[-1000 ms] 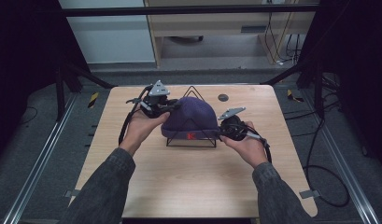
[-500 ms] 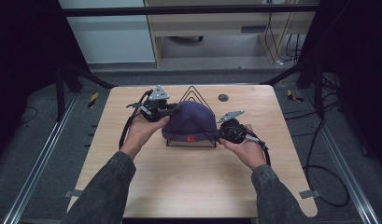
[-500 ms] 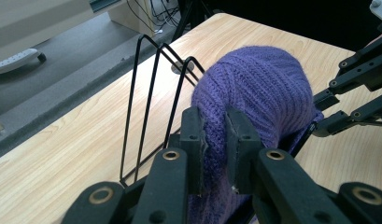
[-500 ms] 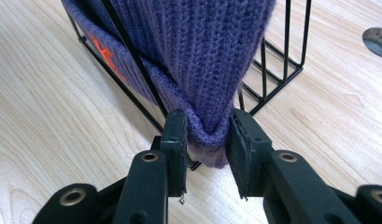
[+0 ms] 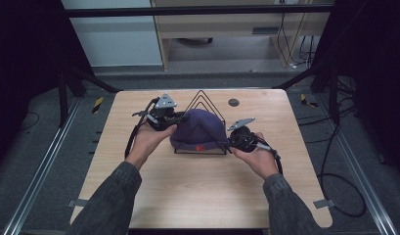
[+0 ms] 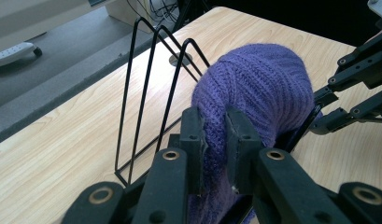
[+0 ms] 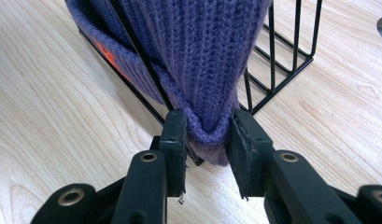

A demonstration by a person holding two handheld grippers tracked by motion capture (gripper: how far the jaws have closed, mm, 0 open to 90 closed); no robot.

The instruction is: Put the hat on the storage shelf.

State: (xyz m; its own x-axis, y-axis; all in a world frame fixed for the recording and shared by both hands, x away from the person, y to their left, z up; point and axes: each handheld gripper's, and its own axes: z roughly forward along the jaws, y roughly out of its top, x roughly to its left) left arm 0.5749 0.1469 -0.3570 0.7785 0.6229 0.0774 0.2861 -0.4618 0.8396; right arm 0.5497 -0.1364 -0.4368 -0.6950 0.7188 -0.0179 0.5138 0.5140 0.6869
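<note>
A purple knit beanie (image 5: 197, 128) is draped over the front loop of a black wire rack (image 5: 203, 100) at the table's middle. It has a small red tag on its brim. My left gripper (image 5: 174, 120) pinches the beanie's left edge; in the left gripper view its jaws are shut on a fold of the beanie (image 6: 254, 88). My right gripper (image 5: 232, 138) holds the right edge; in the right gripper view its jaws clamp the bottom brim of the beanie (image 7: 198, 60) beside the rack's wires (image 7: 272, 56).
The light wooden table (image 5: 202, 196) has free room in front of the rack. A small round dark disc (image 5: 233, 102) sits at the back right. Dark cables (image 5: 339, 191) trail off the right edge. A metal frame surrounds the table.
Both grippers have shifted slightly downward with the beanie, which now sits lower on the wire rack. Both stay shut on it.
</note>
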